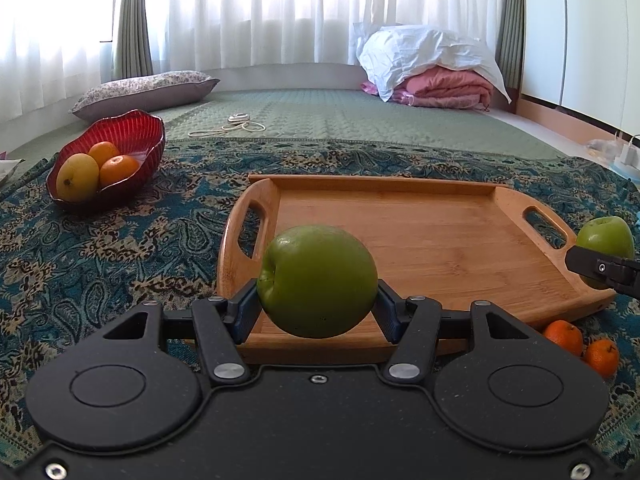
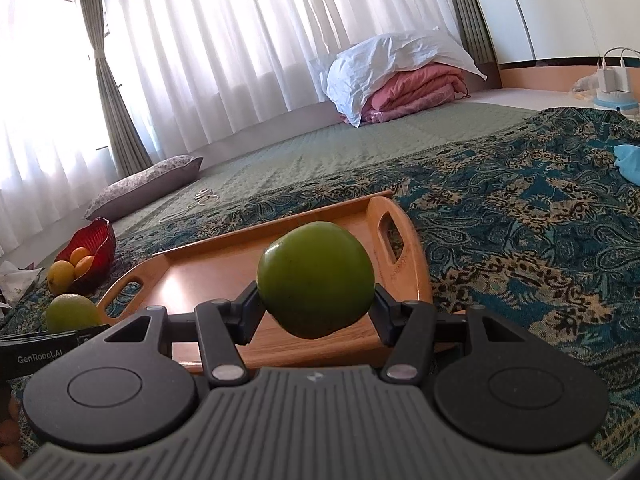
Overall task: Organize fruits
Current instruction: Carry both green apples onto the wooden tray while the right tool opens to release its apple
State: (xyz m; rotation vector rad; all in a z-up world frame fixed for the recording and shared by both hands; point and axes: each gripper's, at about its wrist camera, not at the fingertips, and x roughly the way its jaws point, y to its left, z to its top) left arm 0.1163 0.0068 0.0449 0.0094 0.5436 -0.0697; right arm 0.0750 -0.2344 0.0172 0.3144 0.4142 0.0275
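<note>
My left gripper point(image 1: 317, 304) is shut on a green apple point(image 1: 317, 282) and holds it above the near edge of a wooden tray point(image 1: 424, 240). My right gripper point(image 2: 316, 304) is shut on a second green apple point(image 2: 316, 280) above the tray's right part point(image 2: 208, 280). That apple also shows at the right of the left wrist view point(image 1: 606, 238). The left-hand apple shows at the left of the right wrist view point(image 2: 72, 312). A red bowl point(image 1: 136, 136) at the far left holds a mango point(image 1: 77, 177) and two oranges point(image 1: 119, 169). Two oranges point(image 1: 563, 336) lie on the cloth near the tray's right corner.
Everything sits on a blue paisley cloth point(image 1: 120, 248) over a green quilted mat point(image 1: 320, 112). A pillow point(image 1: 144, 90), a coiled cord point(image 1: 236, 124) and folded pink bedding with a white pillow point(image 1: 432, 68) lie behind. Chargers point(image 2: 612, 80) and a blue cloth point(image 2: 628, 160) are far right.
</note>
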